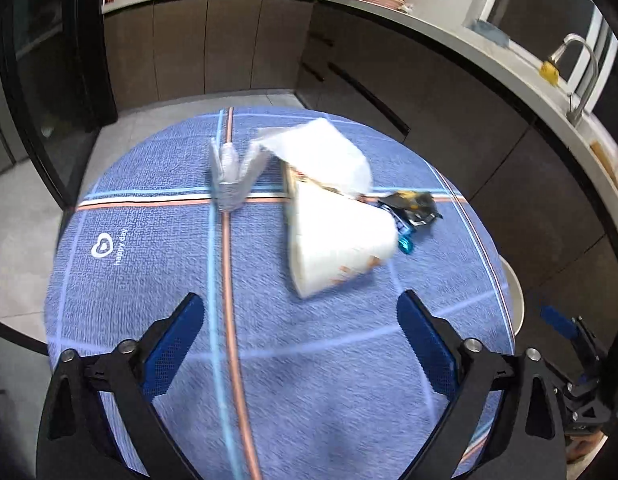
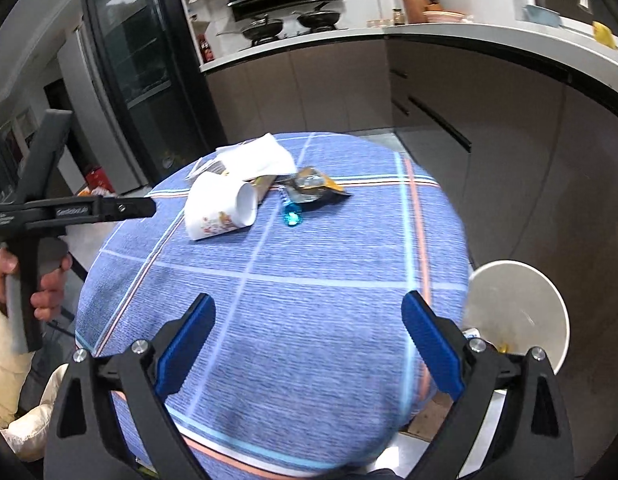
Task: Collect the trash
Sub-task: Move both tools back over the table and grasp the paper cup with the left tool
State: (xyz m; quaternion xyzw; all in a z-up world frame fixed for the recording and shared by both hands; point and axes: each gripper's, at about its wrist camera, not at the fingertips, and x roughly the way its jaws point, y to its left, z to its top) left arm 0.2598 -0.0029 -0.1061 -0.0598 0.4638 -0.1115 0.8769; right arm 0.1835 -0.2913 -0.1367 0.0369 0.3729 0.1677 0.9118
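Both hand-held grippers spread wide, nothing between the pads.
Left hand-held gripper [image 1: 301,350] and right hand-held gripper [image 2: 309,350] hover over the tabletop [image 2: 309,280]; tipped paper cup [image 2: 221,210], tissue [image 2: 257,158], foil wrapper [image 2: 313,188] lie near its far edge; white bin [image 2: 521,312] beside its right edge.

place: home kitchen | evidence: stove pans [image 2: 265,26], faucet [image 1: 581,76] (dark cabinets)

Two pans [image 2: 293,24], perhaps a faucet [image 1: 581,76]
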